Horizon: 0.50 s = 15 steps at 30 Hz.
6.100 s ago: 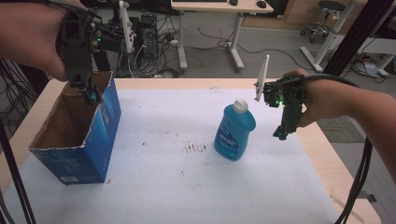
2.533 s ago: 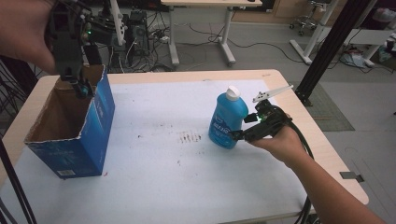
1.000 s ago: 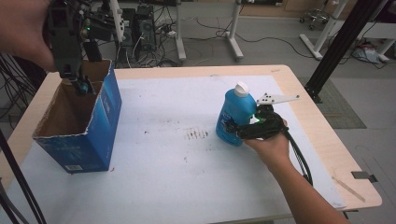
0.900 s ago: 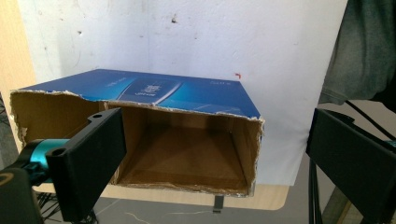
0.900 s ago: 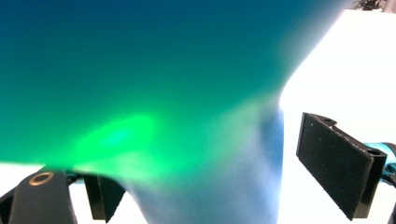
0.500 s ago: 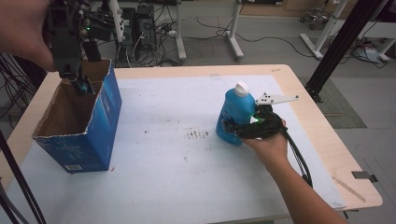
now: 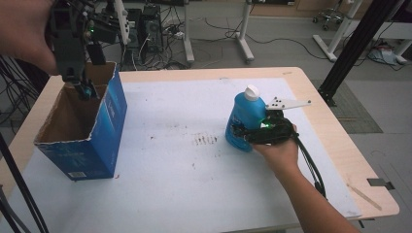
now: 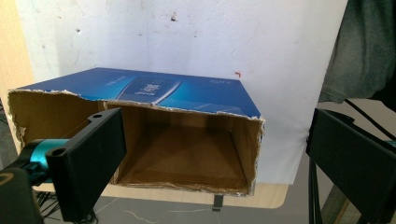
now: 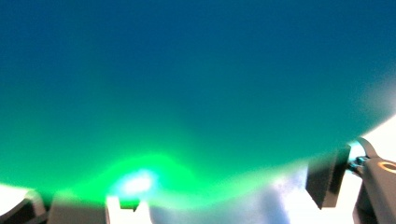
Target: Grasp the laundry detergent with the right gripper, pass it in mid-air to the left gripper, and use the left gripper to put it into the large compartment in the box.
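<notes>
White sheeting covers the wooden desk (image 7: 335, 145), with cables and desk legs seen on the floor behind. The right claw (image 7: 239, 133) is laid level against the blue bottle (image 7: 243, 121); its jaws have just been closing around the bottle's body, though firm contact cannot be told. The bottle stands upright, right of centre. The left claw (image 7: 86, 91) is held spread over the open blue carton (image 7: 104, 126) at the left edge.

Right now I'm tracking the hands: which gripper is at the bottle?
The right gripper, its jaws around the blue bottle; the left gripper hangs over the open box.
</notes>
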Each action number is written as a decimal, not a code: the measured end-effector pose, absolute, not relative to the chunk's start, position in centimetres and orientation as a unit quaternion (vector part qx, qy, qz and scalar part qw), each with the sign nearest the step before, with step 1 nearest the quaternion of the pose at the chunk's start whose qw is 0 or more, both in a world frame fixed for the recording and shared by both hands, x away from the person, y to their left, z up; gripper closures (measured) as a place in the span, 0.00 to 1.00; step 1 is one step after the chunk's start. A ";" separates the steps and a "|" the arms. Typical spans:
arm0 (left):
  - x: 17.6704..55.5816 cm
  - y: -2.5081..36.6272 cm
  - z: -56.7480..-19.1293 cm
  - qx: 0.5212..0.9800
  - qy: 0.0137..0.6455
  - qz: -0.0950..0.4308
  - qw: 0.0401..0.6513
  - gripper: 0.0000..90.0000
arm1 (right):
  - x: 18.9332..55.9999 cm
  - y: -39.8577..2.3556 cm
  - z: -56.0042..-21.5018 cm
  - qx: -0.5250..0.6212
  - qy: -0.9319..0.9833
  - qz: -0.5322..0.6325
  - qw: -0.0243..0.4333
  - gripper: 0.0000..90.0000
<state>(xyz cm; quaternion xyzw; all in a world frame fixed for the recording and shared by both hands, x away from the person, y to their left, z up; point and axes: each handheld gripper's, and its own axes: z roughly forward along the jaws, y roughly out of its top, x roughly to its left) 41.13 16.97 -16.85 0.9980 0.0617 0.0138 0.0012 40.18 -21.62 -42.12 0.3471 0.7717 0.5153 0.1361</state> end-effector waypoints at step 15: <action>41.3 16.9 -17.0 0.998 0.062 0.012 -0.004 0.05 | 40.3 -21.6 -42.3 0.338 0.769 0.524 0.139 0.38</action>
